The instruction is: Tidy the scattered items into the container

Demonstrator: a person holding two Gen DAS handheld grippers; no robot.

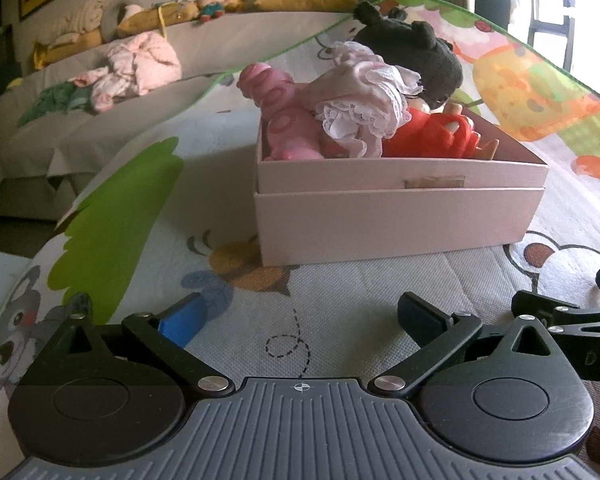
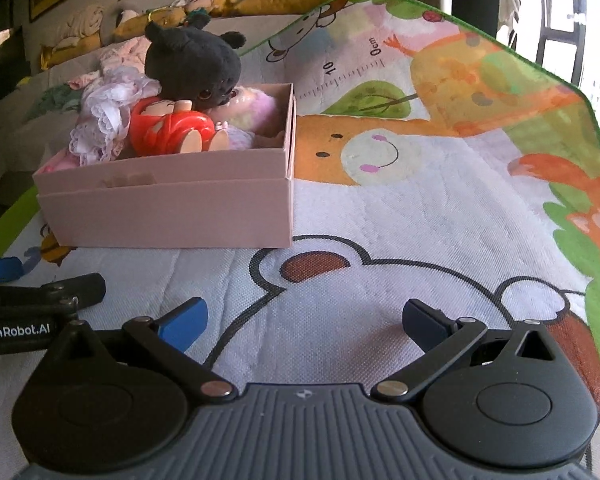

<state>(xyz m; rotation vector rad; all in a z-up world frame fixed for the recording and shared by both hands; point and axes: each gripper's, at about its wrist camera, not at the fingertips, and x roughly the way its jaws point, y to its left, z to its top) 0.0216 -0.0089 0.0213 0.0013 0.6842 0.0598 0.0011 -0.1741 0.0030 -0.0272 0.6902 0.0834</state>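
A pink cardboard box (image 1: pixel 396 216) stands on the cartoon play mat (image 1: pixel 340 300); it also shows in the right wrist view (image 2: pixel 168 216). It holds a pink toy (image 1: pixel 280 112), a lace-dressed doll (image 1: pixel 364 104), a black plush (image 1: pixel 416 52) and a red figure (image 1: pixel 432 136); the black plush (image 2: pixel 192 64) and red figure (image 2: pixel 168 128) show from the right too. My left gripper (image 1: pixel 300 320) is open and empty, low over the mat in front of the box. My right gripper (image 2: pixel 304 320) is open and empty, beside the left one, to the right of the box.
A bed (image 1: pixel 80 120) with clothes, pillows and plush toys lies behind the mat at the left. The mat's green edge (image 2: pixel 572 88) runs along the far right. The other gripper's arm (image 2: pixel 40 300) shows at the left of the right wrist view.
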